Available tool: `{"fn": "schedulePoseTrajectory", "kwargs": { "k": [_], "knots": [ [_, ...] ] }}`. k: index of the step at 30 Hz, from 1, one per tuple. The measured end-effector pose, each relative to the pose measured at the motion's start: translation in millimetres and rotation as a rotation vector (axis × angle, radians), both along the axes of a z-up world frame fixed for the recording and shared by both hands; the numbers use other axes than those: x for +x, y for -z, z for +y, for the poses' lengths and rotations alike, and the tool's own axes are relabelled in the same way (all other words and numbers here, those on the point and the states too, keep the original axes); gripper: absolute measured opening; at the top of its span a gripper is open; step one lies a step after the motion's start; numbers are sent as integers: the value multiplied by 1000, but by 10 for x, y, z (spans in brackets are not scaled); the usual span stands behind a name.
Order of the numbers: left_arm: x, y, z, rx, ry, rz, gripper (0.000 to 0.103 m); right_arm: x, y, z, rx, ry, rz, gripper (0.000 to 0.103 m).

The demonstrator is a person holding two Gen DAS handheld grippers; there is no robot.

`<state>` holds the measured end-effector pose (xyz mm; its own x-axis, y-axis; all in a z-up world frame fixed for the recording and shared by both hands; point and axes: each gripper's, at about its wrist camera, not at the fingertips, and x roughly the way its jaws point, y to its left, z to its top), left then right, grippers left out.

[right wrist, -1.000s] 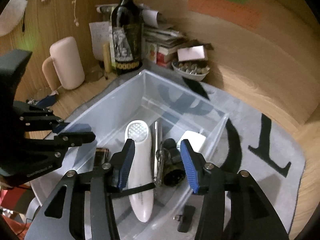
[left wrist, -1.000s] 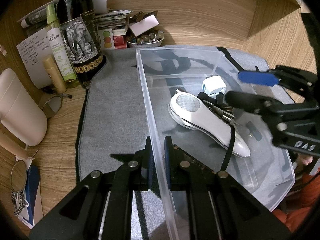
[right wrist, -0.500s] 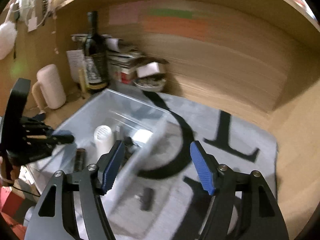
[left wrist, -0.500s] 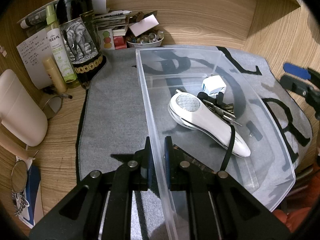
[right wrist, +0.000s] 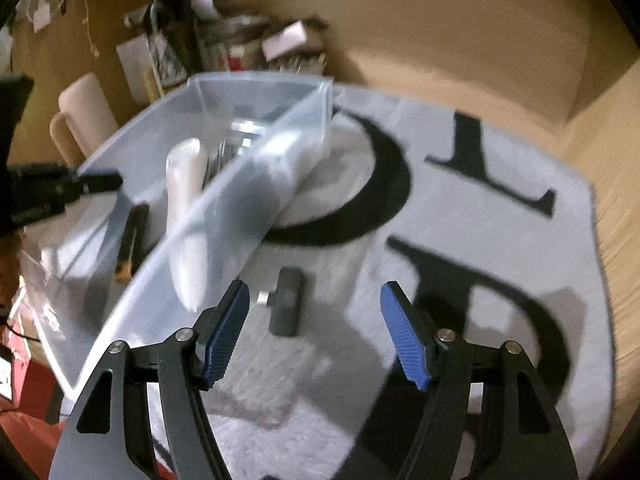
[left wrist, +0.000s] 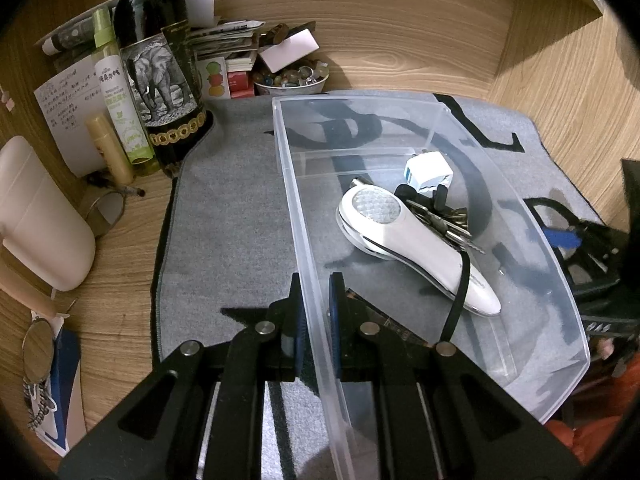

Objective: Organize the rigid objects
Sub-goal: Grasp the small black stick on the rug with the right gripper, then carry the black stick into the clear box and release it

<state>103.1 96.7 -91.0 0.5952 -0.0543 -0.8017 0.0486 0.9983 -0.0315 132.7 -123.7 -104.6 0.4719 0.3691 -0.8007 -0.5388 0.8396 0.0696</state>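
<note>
My left tongs (left wrist: 314, 316) are clamped on the near wall of the clear plastic bin (left wrist: 416, 118), one pad outside, one inside. The bin sits on the grey mat (left wrist: 232, 208) w/ black letters, on the wooden table (left wrist: 120, 248). Inside it: a white handheld device (left wrist: 412, 244) w/ a black strap, a bunch of keys (left wrist: 448, 220) just beside it, and a small white box (left wrist: 428, 172) behind those. My right tongs (right wrist: 314, 332) are spread, jaws have just been opening, nothing pinched btwn them; they hang over the mat just outside the bin's right wall. A small dark adapter w/ a silver plug (right wrist: 285, 306) lies on the mat ahead of the blue pads, apart from both. Right view is blurred. A wine bottle (left wrist: 160, 64) and a spray bottle (left wrist: 120, 92) stand at the mat's far-left corner.
</note>
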Motion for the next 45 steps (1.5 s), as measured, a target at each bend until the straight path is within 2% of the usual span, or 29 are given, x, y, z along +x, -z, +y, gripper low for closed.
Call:
{"fn": "schedulePoseTrajectory", "kwargs": {
  "k": [3,4,6,8,18,25,34,39,45],
  "knots": [
    [4,0,7,-2,0,0,9,5,142,83,-23,-25,35,53],
    [7,-1,15,-3,0,0,9,-15,165,107,-40,-32,18,53],
    [-1,1,-3,0,0,0,9,-38,158,116,-46,-43,4,43],
    [0,1,-2,0,0,0,9,-40,137,110,-45,-51,2,25],
    [-1,2,-5,-1,-1,0,9,11,-38,8,-33,-4,-45,25],
    [-2,2,-6,0,-1,0,9,8,-405,-19,9,11,-139,25],
    [-4,2,-7,1,-1,0,9,25,-790,208,69,-43,-242,25],
    [-4,3,-4,2,0,0,9,27,-833,387,80,-90,-254,25],
    [-5,3,-6,3,0,0,9,86,-749,606,87,-140,-220,25]
  ]
}}
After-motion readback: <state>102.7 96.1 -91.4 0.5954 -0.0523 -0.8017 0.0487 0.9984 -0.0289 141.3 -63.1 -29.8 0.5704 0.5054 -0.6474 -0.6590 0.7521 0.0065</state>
